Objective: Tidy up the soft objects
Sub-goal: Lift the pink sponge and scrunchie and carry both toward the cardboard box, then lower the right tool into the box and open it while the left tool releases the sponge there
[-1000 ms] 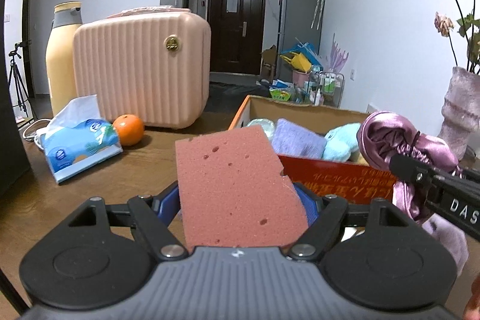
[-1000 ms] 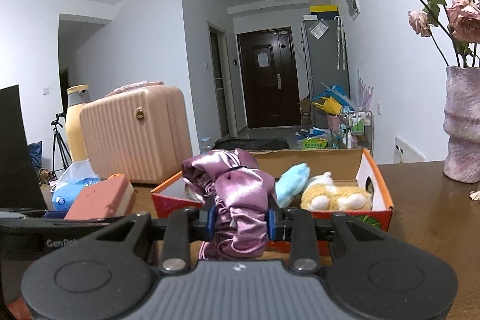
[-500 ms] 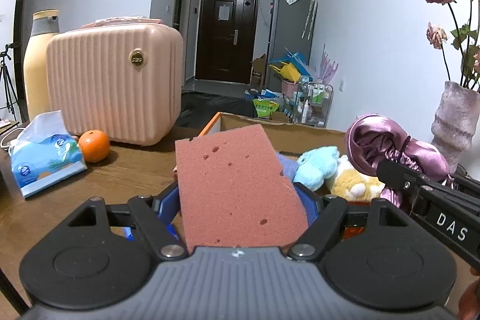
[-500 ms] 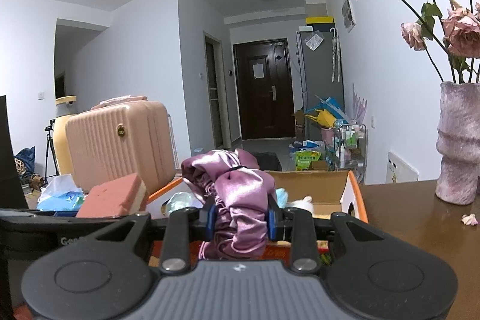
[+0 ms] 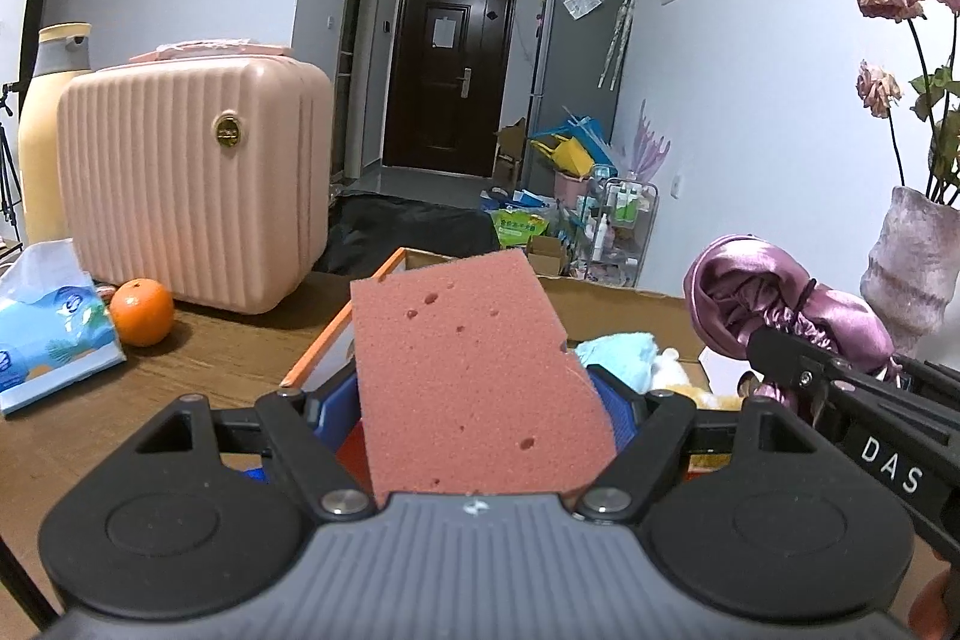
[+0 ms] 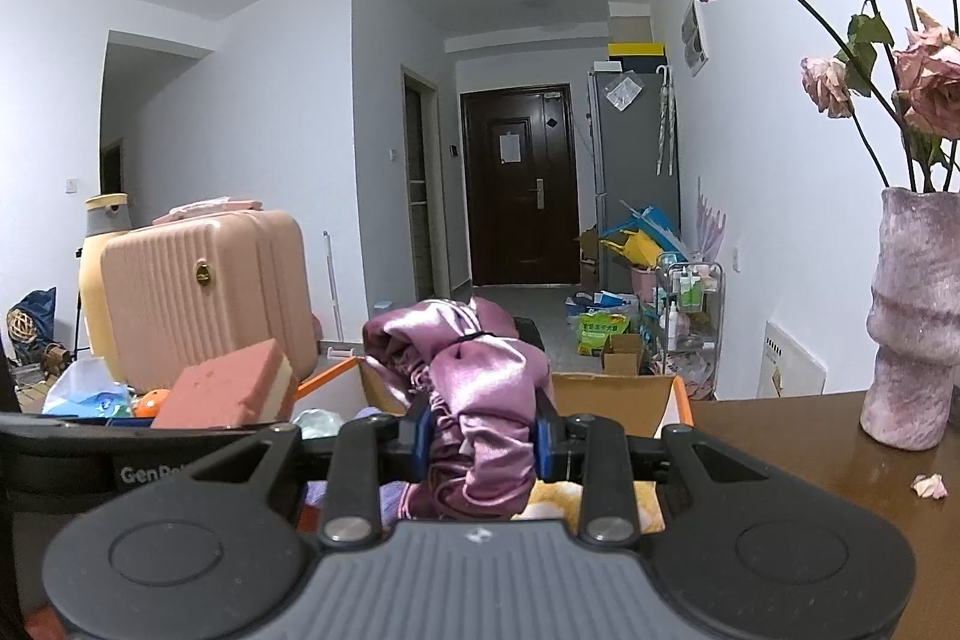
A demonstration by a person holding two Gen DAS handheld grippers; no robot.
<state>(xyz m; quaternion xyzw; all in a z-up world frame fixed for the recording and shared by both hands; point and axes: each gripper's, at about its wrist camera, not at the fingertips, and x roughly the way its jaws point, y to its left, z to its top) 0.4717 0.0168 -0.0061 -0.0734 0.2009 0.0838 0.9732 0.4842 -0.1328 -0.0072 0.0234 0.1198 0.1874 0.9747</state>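
Note:
My left gripper [image 5: 474, 412] is shut on a pink sponge [image 5: 468, 376] that stands up between its blue pads, above the near left part of an open cardboard box [image 5: 618, 298] with an orange rim. Inside the box lie a light blue plush [image 5: 618, 349] and a yellow-white plush [image 5: 672, 370]. My right gripper [image 6: 480, 439] is shut on a bunched purple satin cloth [image 6: 474, 388], held over the same box [image 6: 606, 388]. The right wrist view shows the sponge [image 6: 228, 391] at left; the left wrist view shows the cloth [image 5: 780, 310] at right.
On the wooden table [image 5: 198, 340] stand a pink ribbed case [image 5: 192, 184], a yellow bottle [image 5: 45, 130], an orange [image 5: 141, 319] and a tissue pack [image 5: 48, 334] at left. A pink vase [image 6: 912, 322] with dried roses stands at right. A hallway with clutter lies beyond.
Both grippers have moved forward over the box with their loads. The box, case and vase loom closer, and the box's front wall has dropped below the left gripper.

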